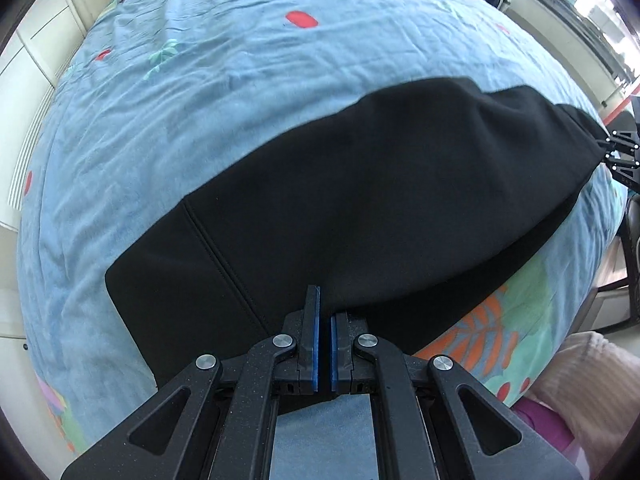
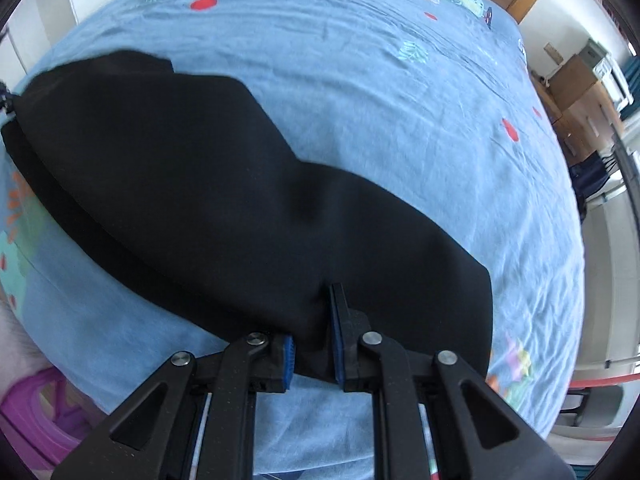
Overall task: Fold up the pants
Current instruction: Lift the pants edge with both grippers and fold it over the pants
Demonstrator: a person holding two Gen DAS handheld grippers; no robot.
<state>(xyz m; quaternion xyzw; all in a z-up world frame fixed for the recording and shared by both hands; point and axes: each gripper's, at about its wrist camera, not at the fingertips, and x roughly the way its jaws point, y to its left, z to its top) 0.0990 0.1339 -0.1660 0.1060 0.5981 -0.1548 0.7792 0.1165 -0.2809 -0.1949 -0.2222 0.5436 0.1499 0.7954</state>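
Black pants lie across a blue patterned bedsheet. In the left wrist view my left gripper is shut on the near edge of the pants, with its blue pads pressed together. In the right wrist view the pants stretch from the left edge to the lower middle. My right gripper pinches a bunch of the black fabric between its blue pads, jaws a little apart around it. The right gripper also shows at the far right of the left wrist view.
The bed fills both views, with red dots and leaf prints on the sheet. A white wall and radiator stand to the left. Wooden furniture and a chair stand to the right. The person's pink sleeve is near.
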